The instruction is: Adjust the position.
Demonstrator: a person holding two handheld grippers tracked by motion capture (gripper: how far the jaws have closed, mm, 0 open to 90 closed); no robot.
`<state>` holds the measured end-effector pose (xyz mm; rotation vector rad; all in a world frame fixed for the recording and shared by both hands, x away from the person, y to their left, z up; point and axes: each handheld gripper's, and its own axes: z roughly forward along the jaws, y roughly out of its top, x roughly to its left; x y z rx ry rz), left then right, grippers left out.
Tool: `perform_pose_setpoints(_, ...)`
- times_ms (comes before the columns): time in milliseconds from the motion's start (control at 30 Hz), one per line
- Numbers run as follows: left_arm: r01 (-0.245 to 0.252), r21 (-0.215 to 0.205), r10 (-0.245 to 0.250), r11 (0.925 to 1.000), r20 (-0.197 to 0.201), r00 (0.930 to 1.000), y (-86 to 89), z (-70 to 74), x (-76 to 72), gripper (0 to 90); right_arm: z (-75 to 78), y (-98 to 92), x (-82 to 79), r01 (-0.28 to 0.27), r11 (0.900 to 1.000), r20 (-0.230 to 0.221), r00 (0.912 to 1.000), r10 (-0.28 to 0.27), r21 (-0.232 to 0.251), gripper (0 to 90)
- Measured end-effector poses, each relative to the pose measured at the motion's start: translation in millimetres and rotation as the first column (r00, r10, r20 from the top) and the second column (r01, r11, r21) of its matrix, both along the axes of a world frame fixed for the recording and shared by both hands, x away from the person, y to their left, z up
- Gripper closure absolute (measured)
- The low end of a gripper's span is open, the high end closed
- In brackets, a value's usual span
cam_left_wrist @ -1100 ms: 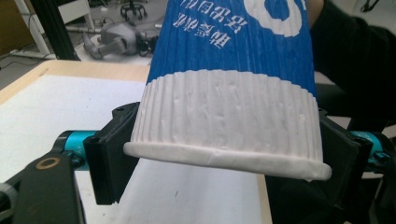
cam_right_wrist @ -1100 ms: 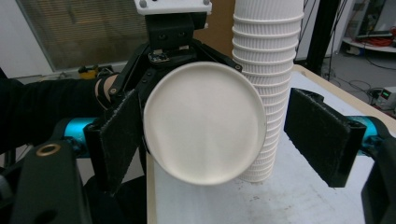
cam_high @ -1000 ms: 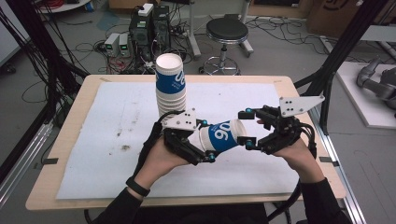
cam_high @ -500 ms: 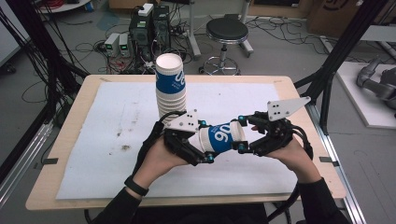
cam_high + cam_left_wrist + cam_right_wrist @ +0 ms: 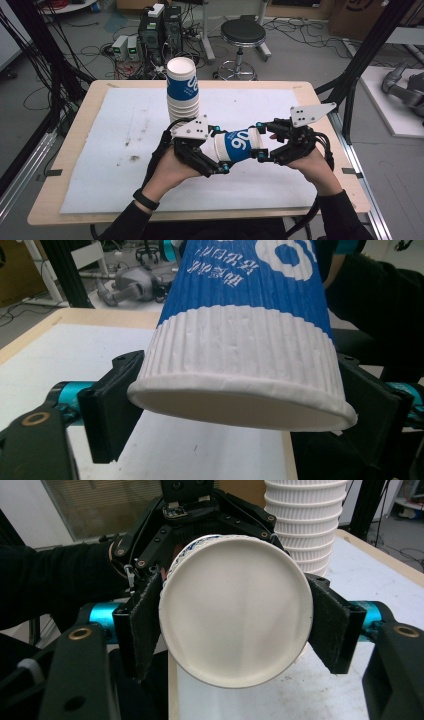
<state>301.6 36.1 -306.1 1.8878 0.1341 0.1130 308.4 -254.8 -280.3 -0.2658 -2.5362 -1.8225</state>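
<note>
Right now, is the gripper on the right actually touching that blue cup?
Touching. In the right gripper view, the right gripper has both black pads pressed against the sides of the cup.

The cup (image 5: pixel 237 145) is of paper, with a ribbed, matt white wall and a smooth blue printed band. The stack of cups (image 5: pixel 183 95) has the same ribbed paper. The table (image 5: pixel 75 135) has a pale wood edge and a matt white sheet, stained at the left. The tool pads (image 5: pixel 145 625) look like rough black foam.
</note>
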Motion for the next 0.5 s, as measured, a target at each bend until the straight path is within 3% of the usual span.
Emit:
perform_pose_setpoints(200, -0.005, -0.090, 0.004, 0.9960, -0.014, 0.9999, 3.1, -2.1, 0.5, 9.9, -0.6, -1.7, 0.8, 0.009, 0.999, -0.011, 0.9999, -0.009, 0.048, 30.5)
perform_pose_setpoints(233, -0.010, -0.127, 0.007, 0.9919, -0.029, 0.9996, 4.8, -3.4, 1.0, 9.7, -0.6, -2.4, 0.8, 0.010, 0.998, -0.020, 0.9998, -0.009, 0.065, 30.4)
perform_pose_setpoints(500, 0.003, -0.201, -0.016, 0.9796, -0.065, 0.9977, 8.0, -4.7, 3.1, 10.1, -1.8, -2.4, 1.3, 0.014, 0.991, -0.034, 0.9994, -0.009, 0.134, 30.4)
